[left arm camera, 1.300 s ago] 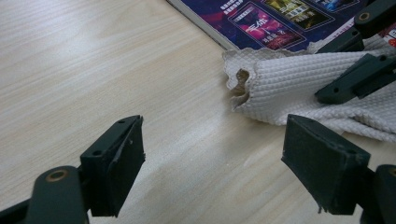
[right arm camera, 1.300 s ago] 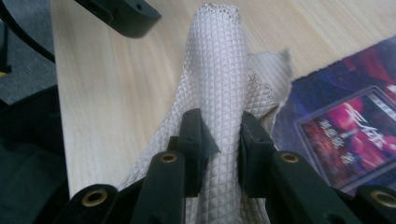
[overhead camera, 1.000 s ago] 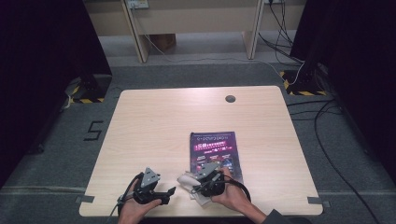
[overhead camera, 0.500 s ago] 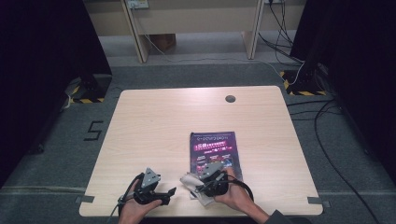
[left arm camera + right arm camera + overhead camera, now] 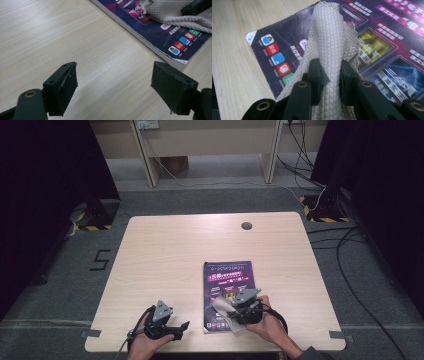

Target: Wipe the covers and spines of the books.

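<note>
Cloth (image 5: 329, 40) pinched by right gripper (image 5: 331, 72) may drag the magazine (image 5: 387, 50) askew; left gripper (image 5: 113, 82) spread, idle

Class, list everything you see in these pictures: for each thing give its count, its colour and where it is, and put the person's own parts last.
table: one, light wood, centre of the high view.
book: one, dark purple cover with pink print and small coloured icons, flat on the table's near right part.
cloth: one, off-white, waffle-textured, bunched up, lying on the book's near end.
round hole: one, dark, near the table's far edge.
floor: grey, around the table, with a painted 5 at the left.
cables: several, black, on the floor at the right.
left gripper: one, black, jaws wide apart over bare table wood near the book's corner.
right gripper: one, black, jaws pinching the cloth over the book.
hands: two, at the table's near edge, each holding a gripper.
</note>
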